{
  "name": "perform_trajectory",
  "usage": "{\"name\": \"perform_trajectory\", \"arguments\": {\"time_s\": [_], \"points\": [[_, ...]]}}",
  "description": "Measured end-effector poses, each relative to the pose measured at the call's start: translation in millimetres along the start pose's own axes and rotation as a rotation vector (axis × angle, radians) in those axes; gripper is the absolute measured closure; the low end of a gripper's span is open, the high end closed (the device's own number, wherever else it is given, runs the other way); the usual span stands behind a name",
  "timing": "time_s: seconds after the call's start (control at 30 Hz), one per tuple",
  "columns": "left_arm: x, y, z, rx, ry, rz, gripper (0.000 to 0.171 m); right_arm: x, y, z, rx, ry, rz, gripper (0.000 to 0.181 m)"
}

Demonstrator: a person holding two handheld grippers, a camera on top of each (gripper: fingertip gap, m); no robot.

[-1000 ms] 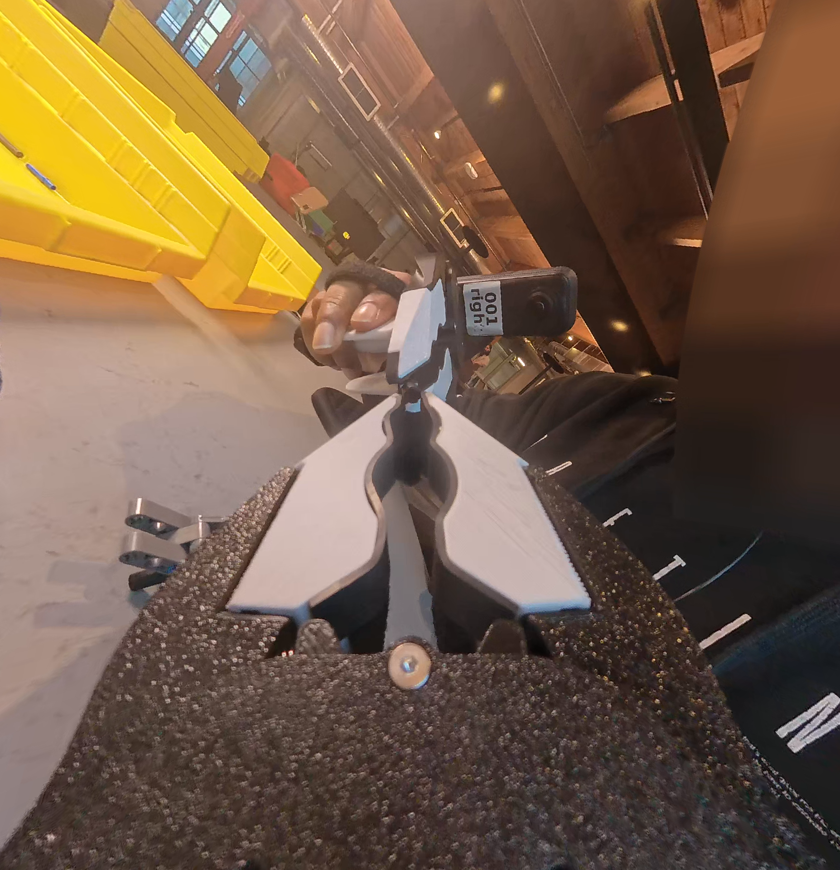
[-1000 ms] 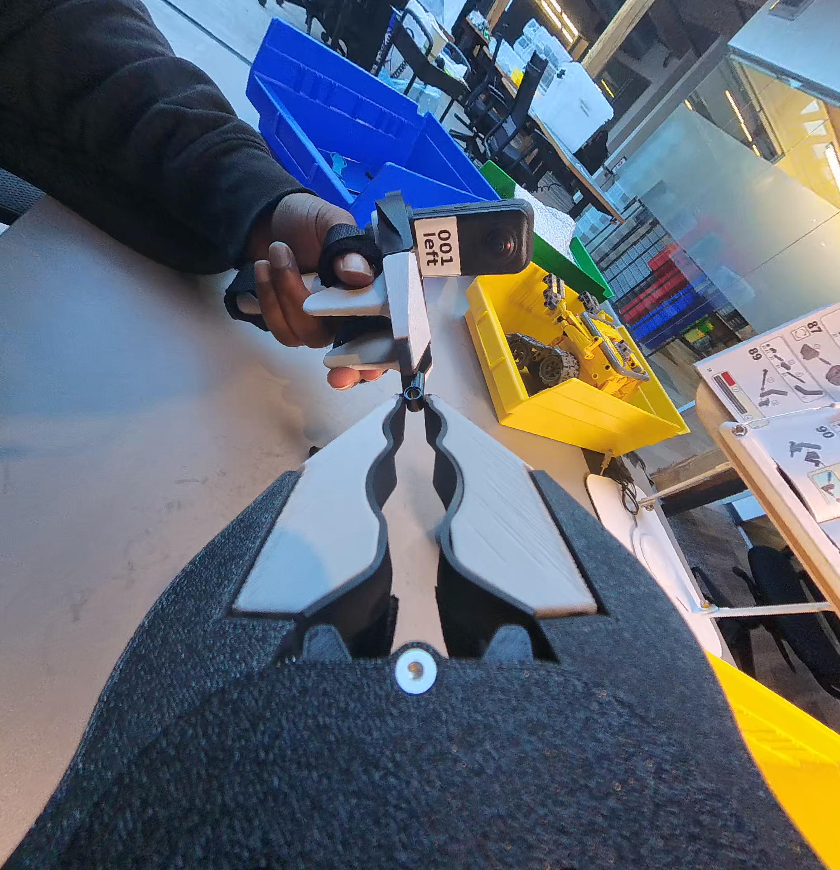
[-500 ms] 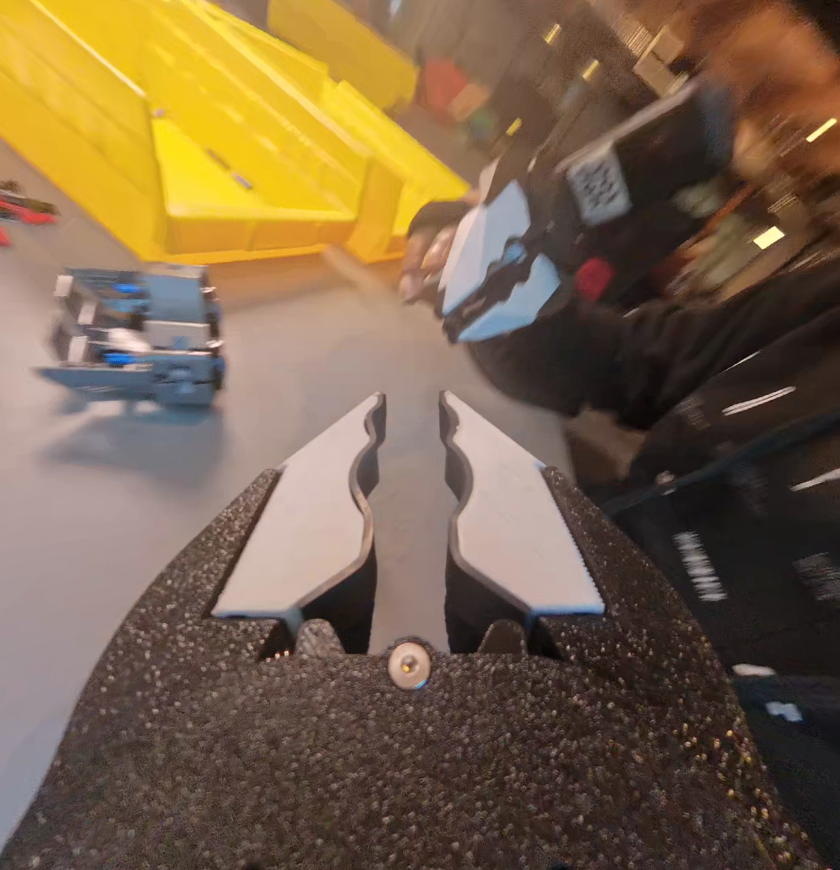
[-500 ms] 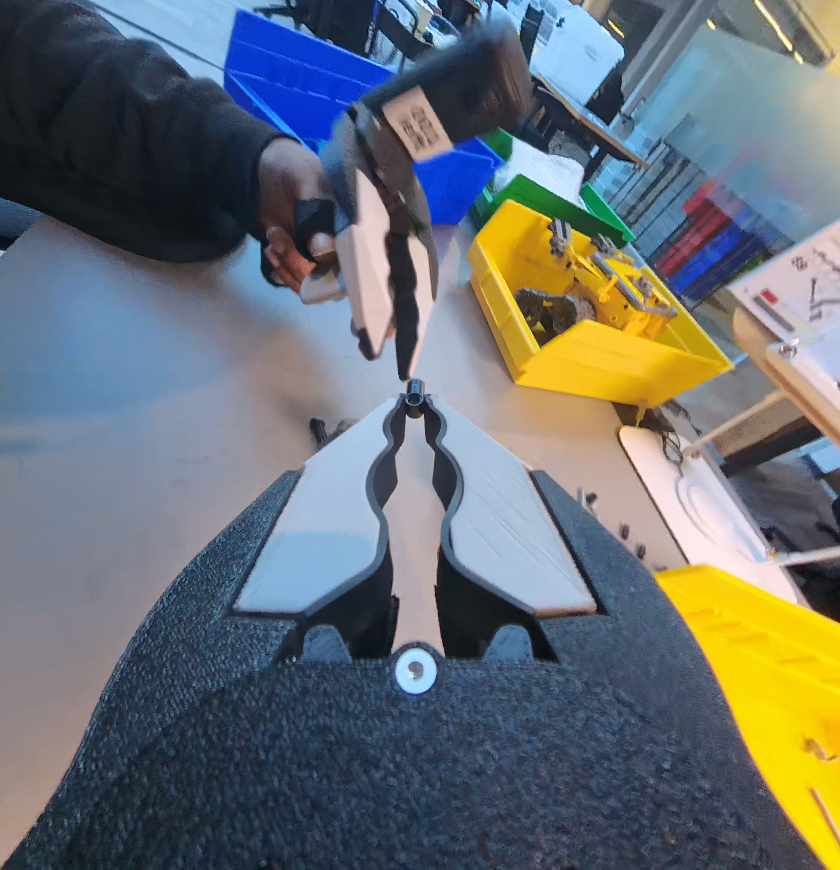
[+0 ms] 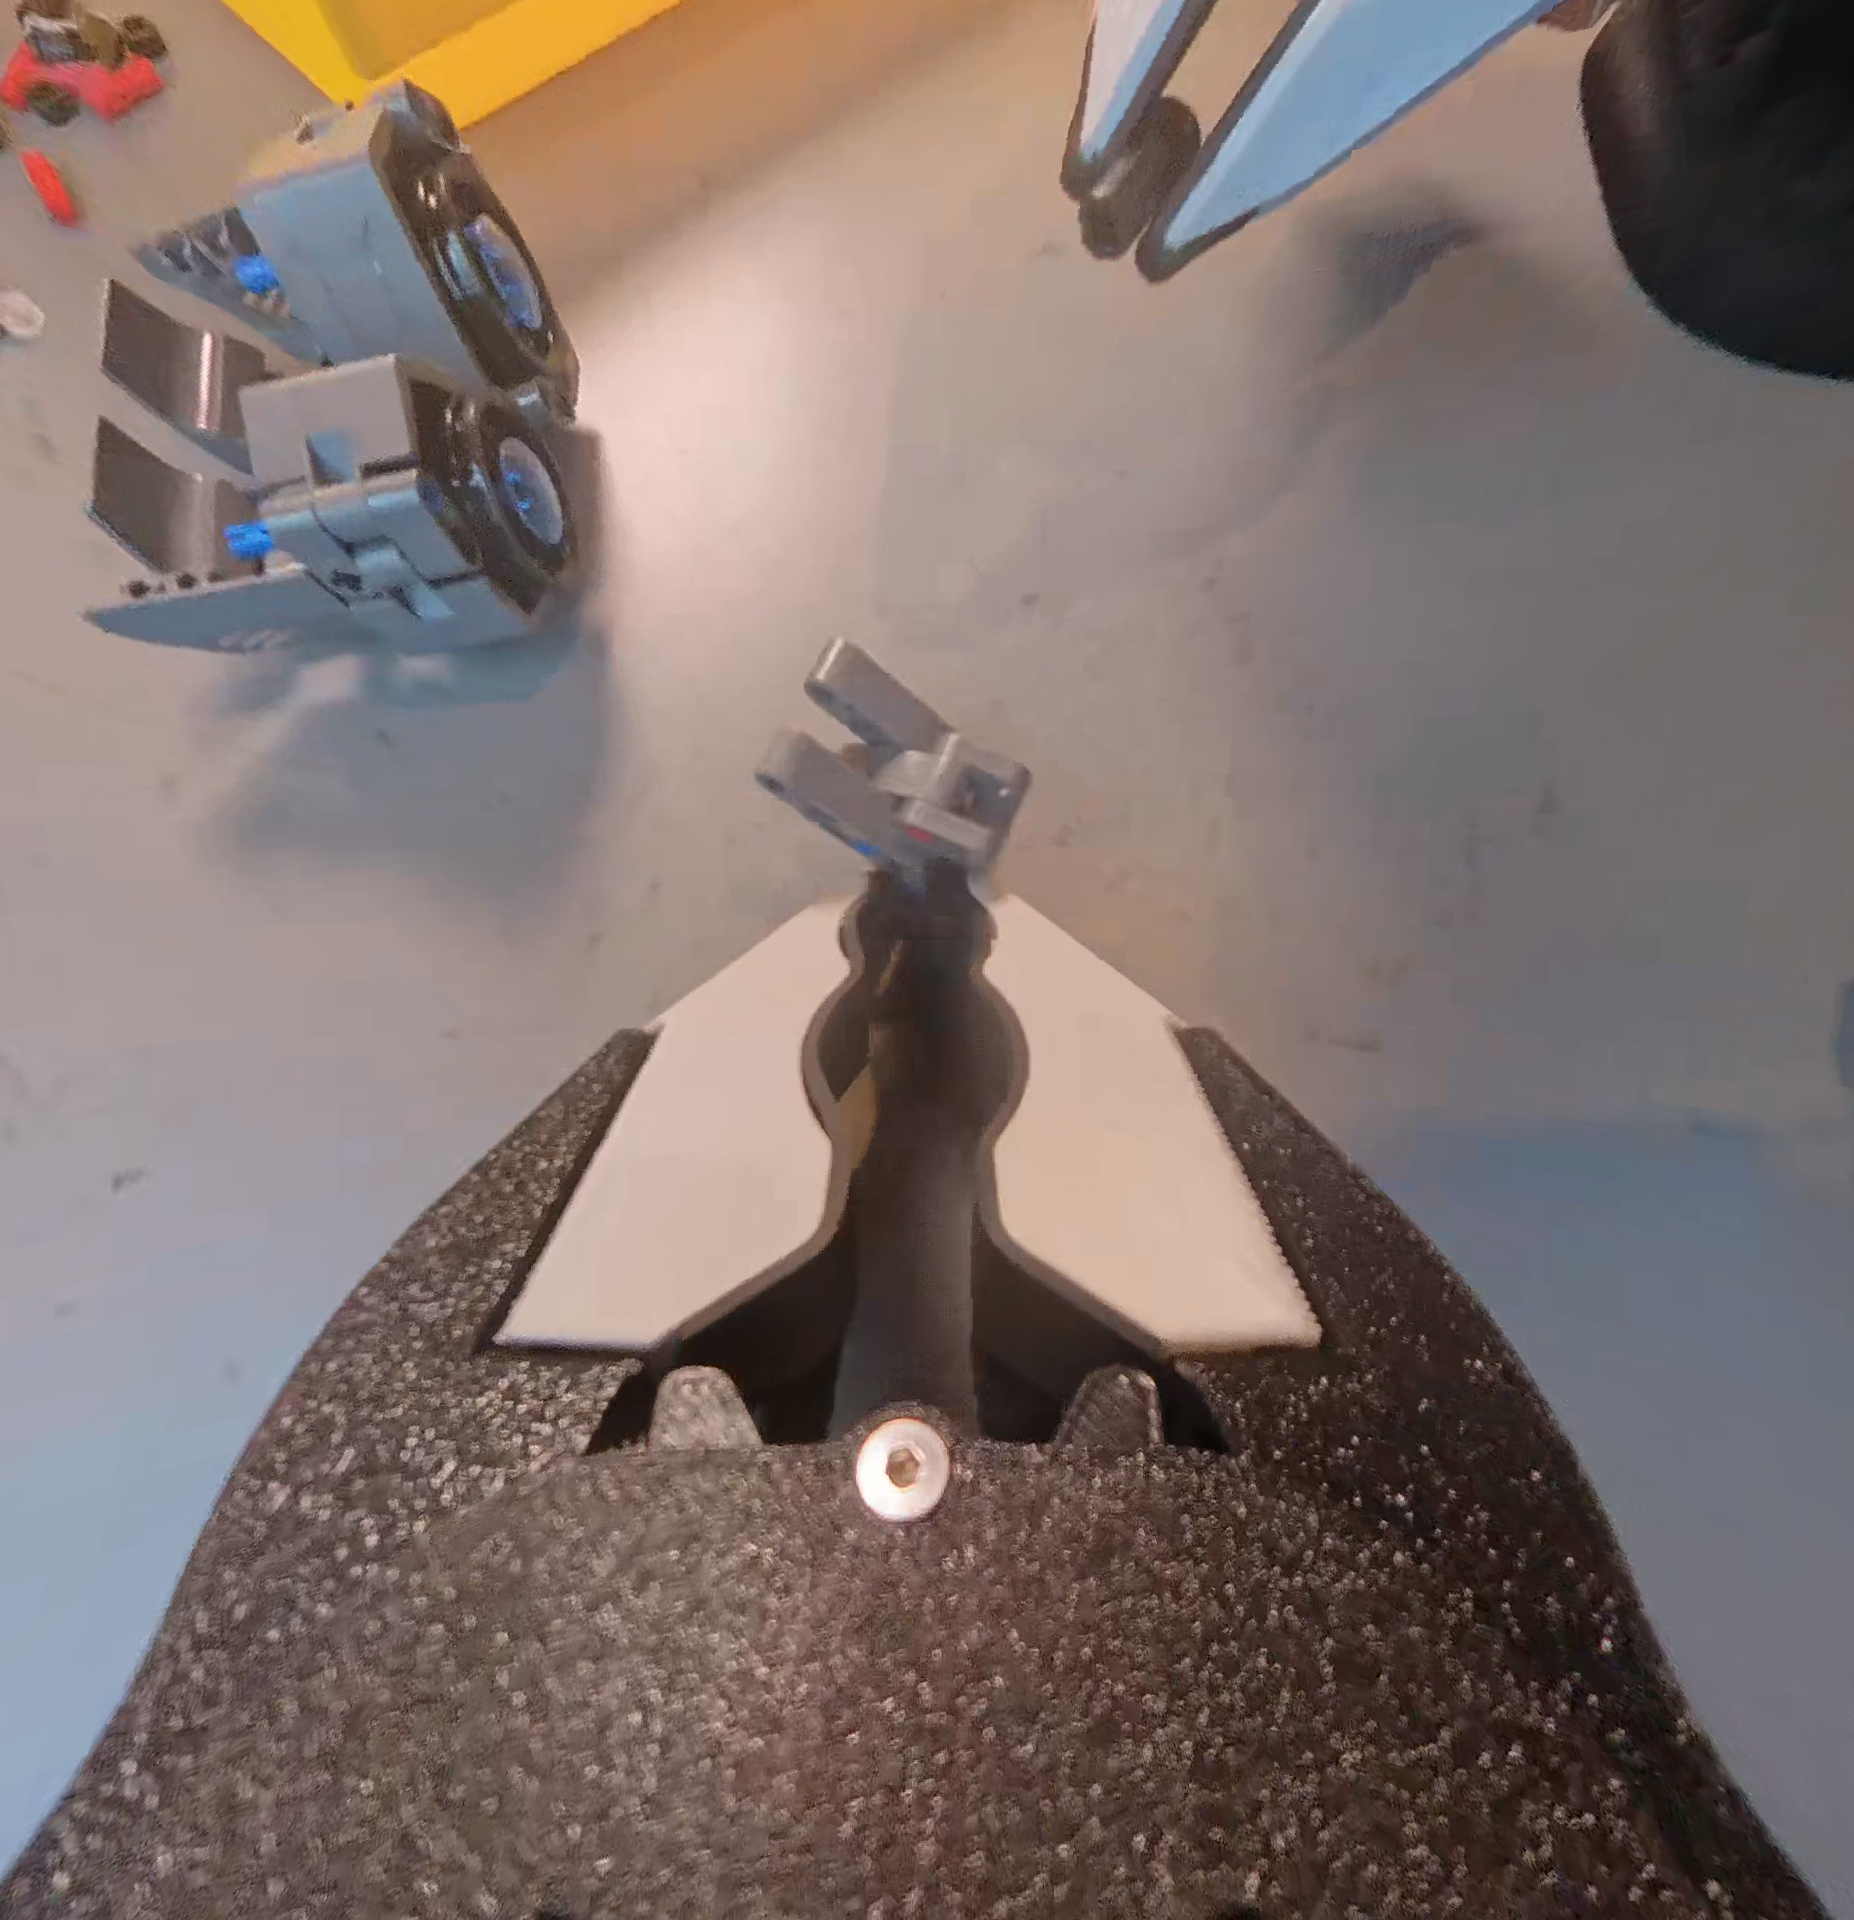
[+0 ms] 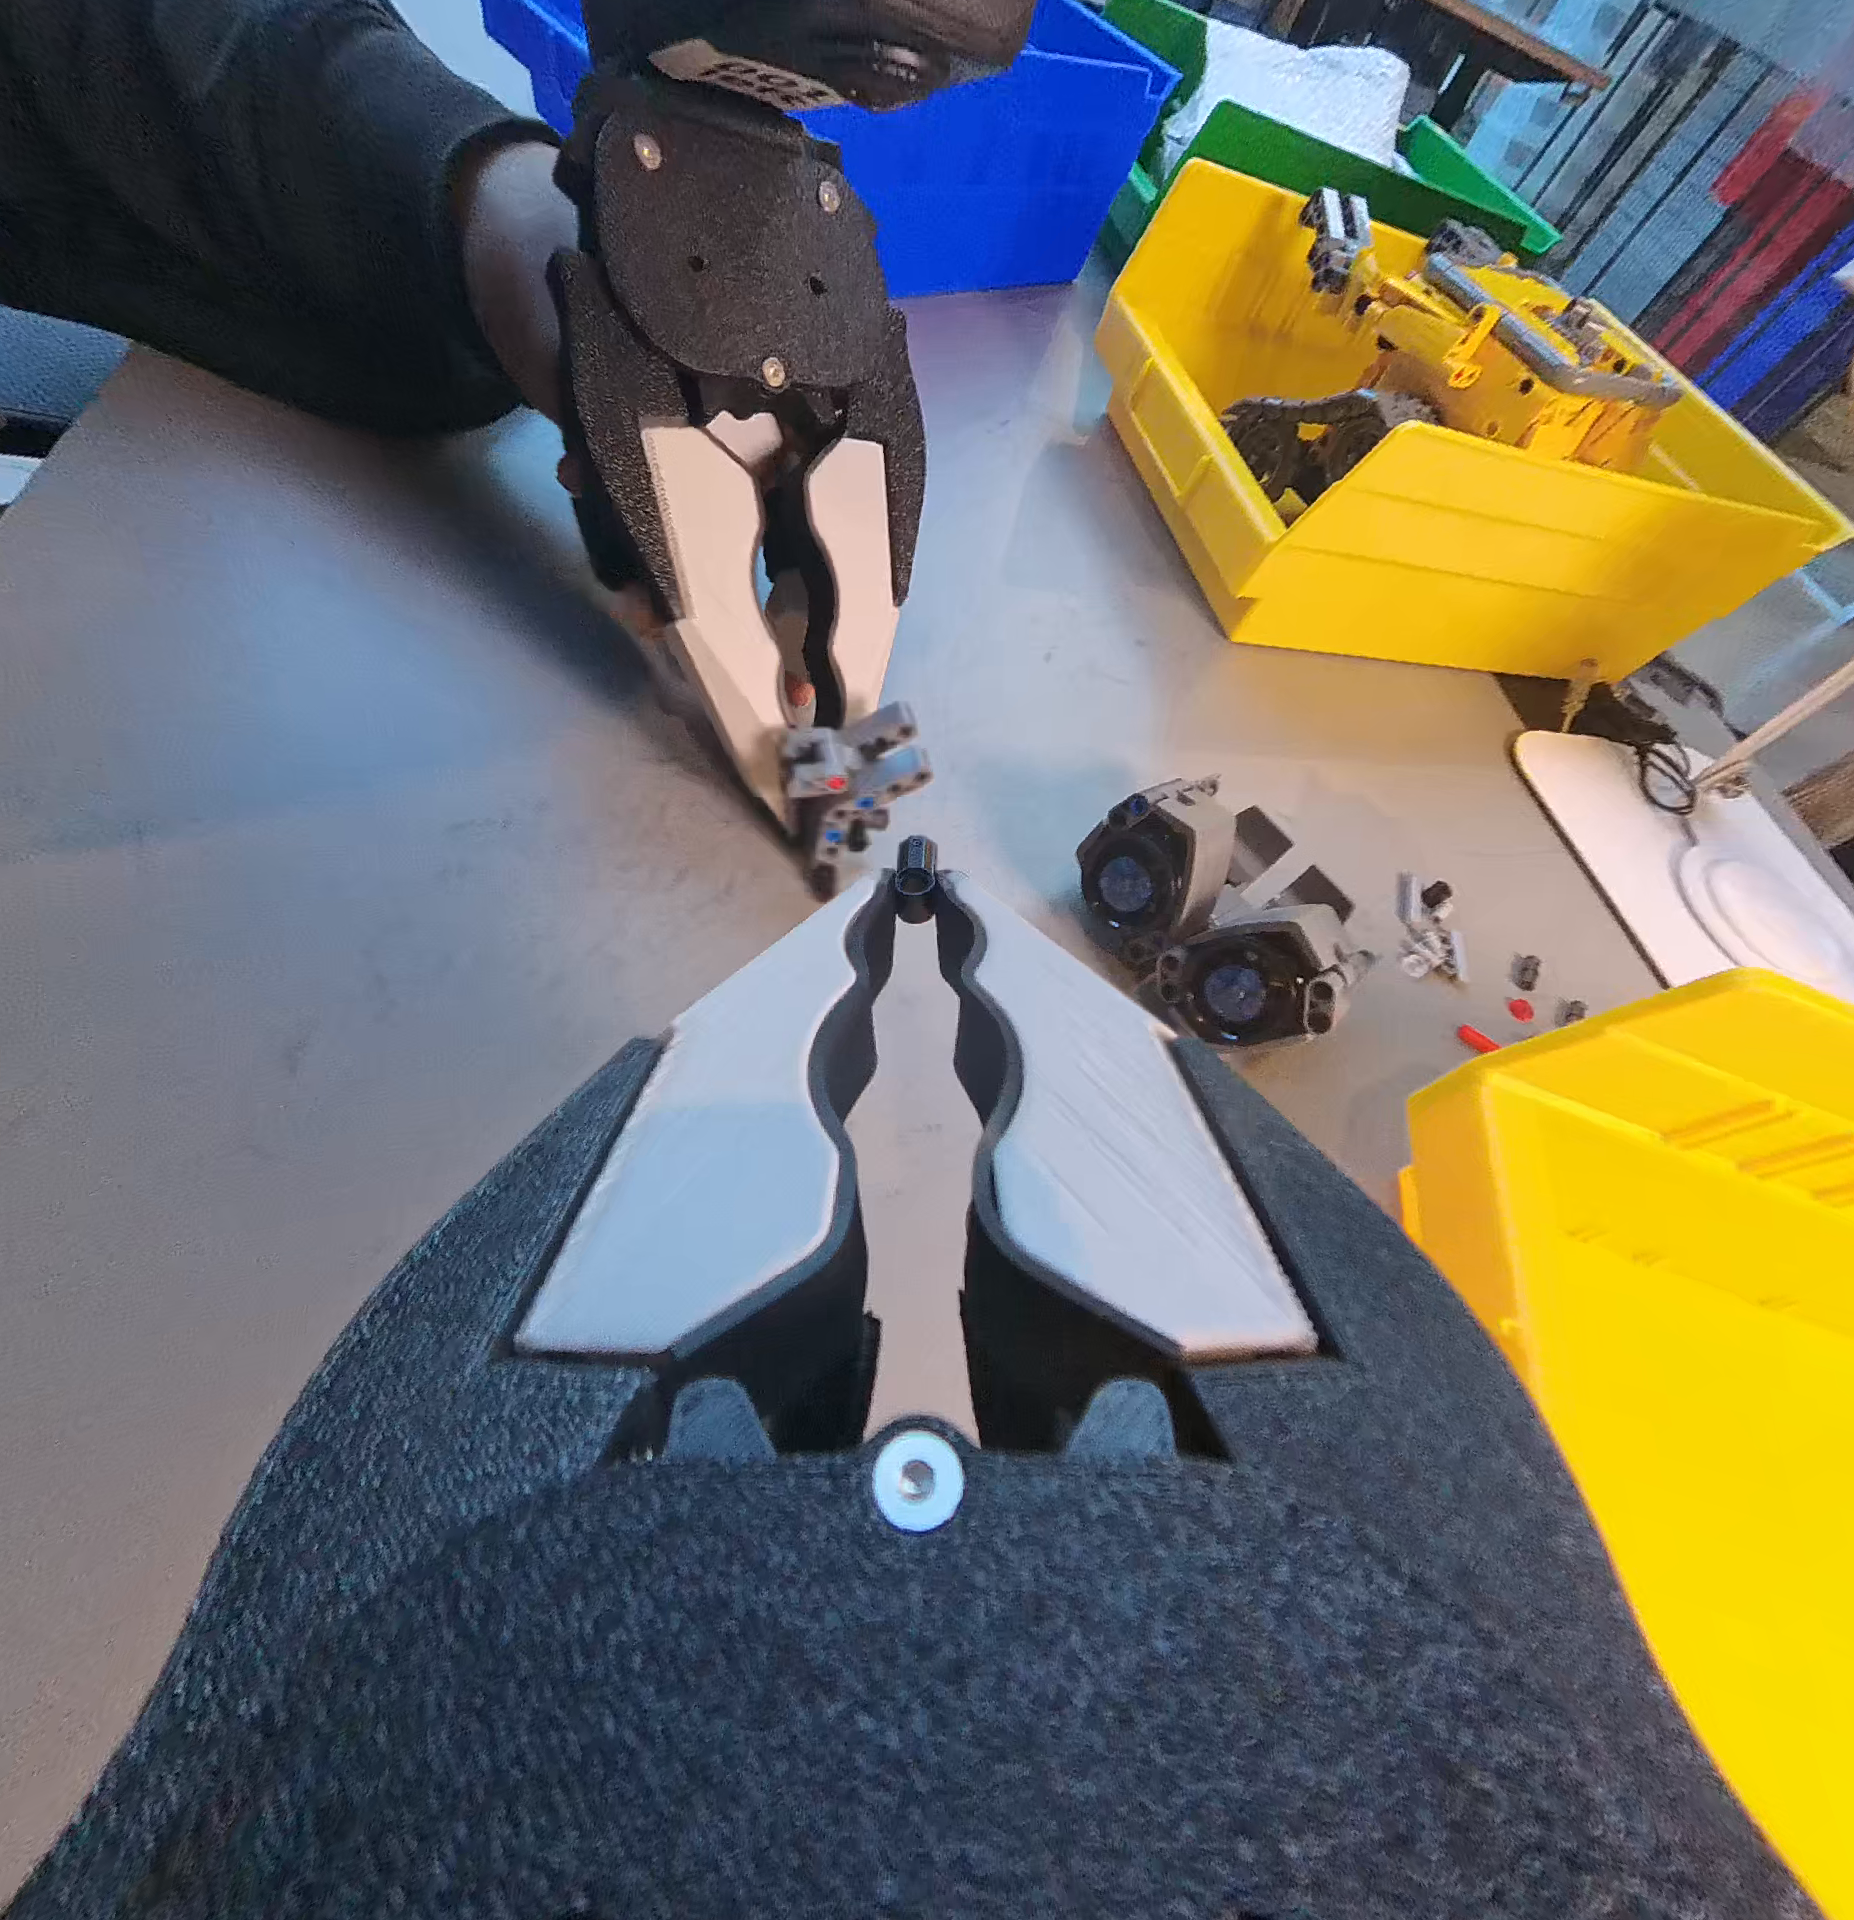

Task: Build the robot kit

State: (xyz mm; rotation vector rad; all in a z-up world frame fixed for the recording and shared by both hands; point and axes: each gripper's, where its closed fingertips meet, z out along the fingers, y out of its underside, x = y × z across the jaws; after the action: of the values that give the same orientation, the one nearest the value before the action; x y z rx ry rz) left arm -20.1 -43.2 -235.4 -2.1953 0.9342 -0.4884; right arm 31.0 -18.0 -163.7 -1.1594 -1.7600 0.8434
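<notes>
my left tongs point(image 5: 918, 894) are pressed together on the lower end of a small grey brick assembly point(image 5: 895, 781), which sticks out past the tips just above the table point(image 5: 1318, 675); in the right wrist view the same tongs point(image 6: 829, 831) point down at the table with the grey assembly point(image 6: 850, 769) at their tips, its red and blue pins showing. my right tongs point(image 6: 915, 883) are pinched on a small black connector pin point(image 6: 915, 868), held upright at the very tips and just beside the grey assembly, not touching it as far as i can tell. from the left wrist view those right tongs point(image 5: 1131, 218) come in at the top edge with the black pin point(image 5: 1136, 171) between them.

further out, a grey and black twin-cylinder brick module point(image 6: 1214, 935) lies on the table to the right of my right tongs; in the left wrist view it point(image 5: 362, 416) sits at upper left. beyond it are scattered small loose pieces point(image 6: 1442, 935), grey, black and red. a yellow bin point(image 6: 1422, 561) farther back holds a yellow tracked brick model point(image 6: 1442, 343). another yellow bin point(image 6: 1681, 1351) is close at my right. a blue bin point(image 6: 1006, 156) and a green bin point(image 6: 1266, 145) stand at the far edge. a dark sleeve point(image 6: 227, 187) covers the arm behind my left tongs.
</notes>
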Motion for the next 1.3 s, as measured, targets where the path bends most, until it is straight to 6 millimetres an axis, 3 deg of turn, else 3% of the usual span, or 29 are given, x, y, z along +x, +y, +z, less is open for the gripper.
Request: {"name": "perform_trajectory", "arguments": {"time_s": [0.1, 0.23, 0.4, 0.77, 1.1, 1.3], "points": [[7.8, -6.6, 0.7, 0.029, 0.097, -0.019, 0.165, -6.5, -1.9, 1.3, 0.018, -0.036, -0.005, 0.174], [45.2, -43.8, -28.8, 0.222, 0.64, -0.401, 0.165, -20.9, -8.6, 1.2, 0.06, -0.105, -0.027, 0.174], [55.7, -59.8, -50.1, 0.315, 0.898, -0.586, 0.165, -37.4, -22.5, -3.2, 0.135, -0.208, 0.004, 0.174], [66.8, -52.5, -49.0, 0.259, 0.94, -0.602, 0.165, -48.5, -22.7, -3.8, 0.13, -0.273, 0.002, 0.174], [72.8, -38.8, -42.2, 0.162, 0.956, -0.64, 0.166, -64.5, -12.4, 1.5, 0.012, -0.281, -0.164, 0.174], [70.0, -39.8, -43.5, 0.189, 0.978, -0.664, 0.166, -65.0, -15.8, 5.7, 0.061, -0.24, -0.166, 0.175]]}}
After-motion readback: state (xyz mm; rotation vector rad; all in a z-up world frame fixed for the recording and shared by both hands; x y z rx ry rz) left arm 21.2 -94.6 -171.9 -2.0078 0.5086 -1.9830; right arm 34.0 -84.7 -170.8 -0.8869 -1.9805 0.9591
